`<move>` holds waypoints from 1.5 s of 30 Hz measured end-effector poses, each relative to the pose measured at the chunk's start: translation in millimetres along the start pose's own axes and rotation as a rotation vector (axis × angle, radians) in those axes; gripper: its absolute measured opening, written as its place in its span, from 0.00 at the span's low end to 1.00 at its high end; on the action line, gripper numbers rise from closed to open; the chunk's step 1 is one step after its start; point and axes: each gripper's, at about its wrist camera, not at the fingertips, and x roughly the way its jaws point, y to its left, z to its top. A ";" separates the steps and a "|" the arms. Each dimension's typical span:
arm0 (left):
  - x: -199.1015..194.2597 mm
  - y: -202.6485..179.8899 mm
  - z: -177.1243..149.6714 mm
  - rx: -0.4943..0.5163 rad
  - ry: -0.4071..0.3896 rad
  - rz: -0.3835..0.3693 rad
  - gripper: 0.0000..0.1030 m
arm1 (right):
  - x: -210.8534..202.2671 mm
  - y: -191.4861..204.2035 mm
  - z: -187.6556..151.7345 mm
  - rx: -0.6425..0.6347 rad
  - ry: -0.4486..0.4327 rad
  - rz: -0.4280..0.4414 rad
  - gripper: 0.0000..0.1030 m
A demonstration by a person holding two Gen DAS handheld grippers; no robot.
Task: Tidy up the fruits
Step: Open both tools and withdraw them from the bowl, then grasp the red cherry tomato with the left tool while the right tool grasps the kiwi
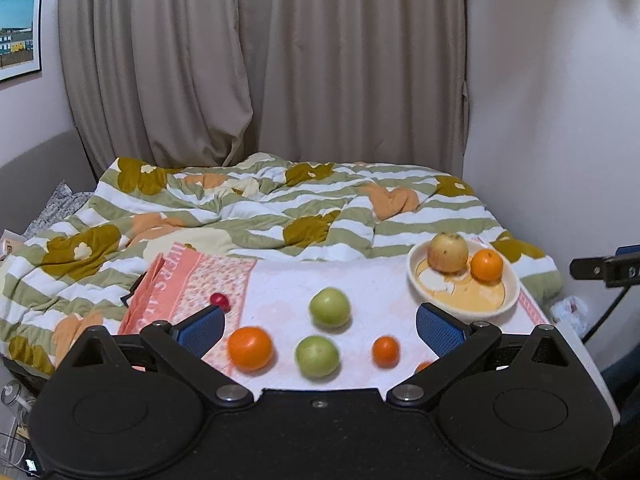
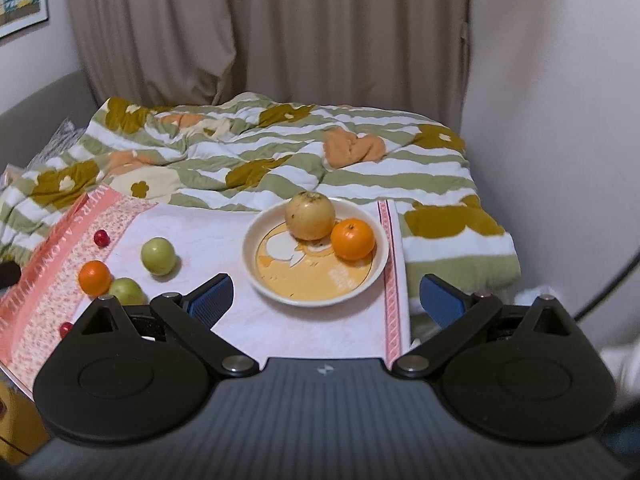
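Both grippers hang over a pink-and-white towel (image 2: 304, 332) spread on a bed, with a striped, flowered quilt (image 2: 280, 160) rumpled behind it and beige curtains (image 1: 260, 60) beyond. The left gripper (image 1: 320, 330) has its jaws spread wide and holds nothing; between its blue pads (image 1: 202, 332) lie loose fruits on the towel: a large orange (image 1: 250, 349) at the left, a green fruit (image 1: 317, 356) just beside it, a second green fruit (image 1: 330, 307) a little farther back, and a small orange (image 1: 386, 351) to the right. Another bit of orange fruit (image 1: 423, 367) peeks out at the right finger, mostly hidden. A small red fruit (image 1: 220, 301) sits on the towel's pink border, near the left pad. The right gripper (image 2: 326, 294) is likewise wide open and empty, hovering just in front of a cream plate (image 2: 256, 276) with a yellow picture on it. On the plate rest a pale yellowish apple (image 2: 310, 216) and an orange (image 2: 353, 239), touching each other at the plate's far side. From the right wrist view, one more small red fruit (image 2: 65, 329) shows near the left edge of the towel.
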 end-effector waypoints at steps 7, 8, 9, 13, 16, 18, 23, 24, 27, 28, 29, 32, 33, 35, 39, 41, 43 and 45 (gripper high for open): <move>-7.3 48.1 -21.8 0.016 0.019 -0.038 1.00 | -23.2 51.5 -27.1 0.045 0.018 -0.053 1.00; -6.6 54.5 -25.0 0.022 0.023 -0.044 1.00 | -24.4 59.7 -31.7 0.048 0.023 -0.059 1.00; -5.4 60.7 -28.3 0.028 0.028 -0.049 1.00 | -25.3 67.5 -36.0 0.055 0.027 -0.063 1.00; 3.6 83.9 -42.0 0.030 0.058 -0.087 1.00 | -23.7 98.0 -53.9 0.079 0.052 -0.075 1.00; 14.2 97.3 -52.7 0.034 0.079 -0.109 1.00 | -14.8 118.8 -66.7 0.088 0.071 -0.080 1.00; 23.9 102.5 -59.7 0.045 0.098 -0.117 0.98 | -7.2 129.4 -74.4 0.096 0.085 -0.079 1.00; 49.4 109.6 -73.4 0.064 0.137 -0.130 0.97 | 16.8 149.6 -93.5 0.113 0.115 -0.075 1.00; 54.9 109.5 -76.2 0.067 0.146 -0.136 0.94 | 21.9 152.7 -97.1 0.115 0.122 -0.072 1.00; 70.7 109.3 -84.6 0.062 0.177 -0.149 0.92 | 36.7 158.9 -108.3 0.111 0.142 -0.071 1.00; 75.1 109.9 -87.6 0.059 0.184 -0.154 0.90 | 40.6 160.1 -111.4 0.108 0.148 -0.070 1.00; 80.3 109.3 -90.4 0.058 0.194 -0.159 0.83 | 44.8 161.4 -113.9 0.105 0.157 -0.068 1.00; 96.3 107.1 -97.7 0.055 0.229 -0.167 0.69 | 55.3 164.1 -119.0 0.098 0.173 -0.055 1.00; 100.9 106.6 -99.5 0.051 0.238 -0.170 0.67 | 58.5 165.0 -120.2 0.098 0.177 -0.049 1.00; 108.2 105.3 -101.8 0.042 0.250 -0.171 0.67 | 64.4 167.1 -121.6 0.097 0.185 -0.036 1.00; 119.8 102.5 -104.9 0.044 0.270 -0.172 0.56 | 74.0 170.5 -124.4 0.086 0.198 -0.022 1.00; 123.9 102.2 -106.1 0.042 0.279 -0.175 0.50 | 77.8 171.5 -125.3 0.084 0.205 -0.017 1.00; 126.4 101.7 -107.2 0.041 0.290 -0.177 0.44 | 80.9 172.1 -126.3 0.084 0.214 -0.009 1.00; 127.0 100.4 -108.2 0.053 0.287 -0.169 0.38 | 82.5 172.7 -126.9 0.083 0.219 -0.003 1.00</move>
